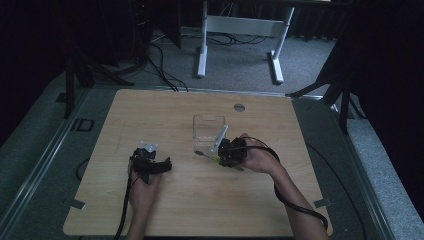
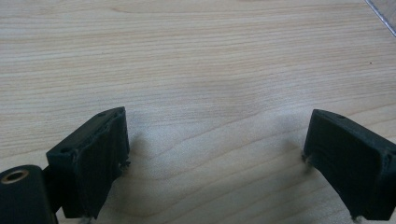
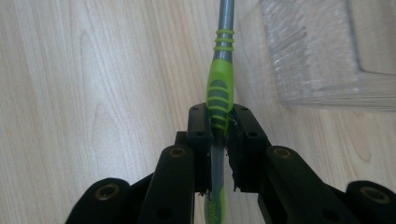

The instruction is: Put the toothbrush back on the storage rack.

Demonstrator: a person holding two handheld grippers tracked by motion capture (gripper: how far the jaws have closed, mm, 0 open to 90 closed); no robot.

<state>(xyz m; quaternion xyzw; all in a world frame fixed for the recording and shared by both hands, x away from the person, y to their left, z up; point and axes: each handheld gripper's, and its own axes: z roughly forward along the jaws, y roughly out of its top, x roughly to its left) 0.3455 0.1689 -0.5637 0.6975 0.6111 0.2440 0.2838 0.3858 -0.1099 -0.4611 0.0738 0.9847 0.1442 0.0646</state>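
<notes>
A green and grey toothbrush (image 3: 220,88) lies along the wooden table (image 1: 200,200), and my right gripper (image 3: 219,123) is shut on its handle. From above, the toothbrush (image 1: 206,155) pokes out to the left of the right gripper (image 1: 231,152), just in front of a clear plastic box (image 1: 209,131). That clear box (image 3: 322,56) stands close on the right in the right gripper view. My left gripper (image 1: 150,162) rests low over bare wood at the table's left, open, its jaws wide apart with nothing between its fingers (image 2: 95,163).
A grey round cable grommet (image 1: 239,107) is set into the table near the far edge. Beyond the table stand white desk legs (image 1: 202,50) and floor cables. A corner of the clear box (image 2: 385,14) shows at the upper right in the left gripper view.
</notes>
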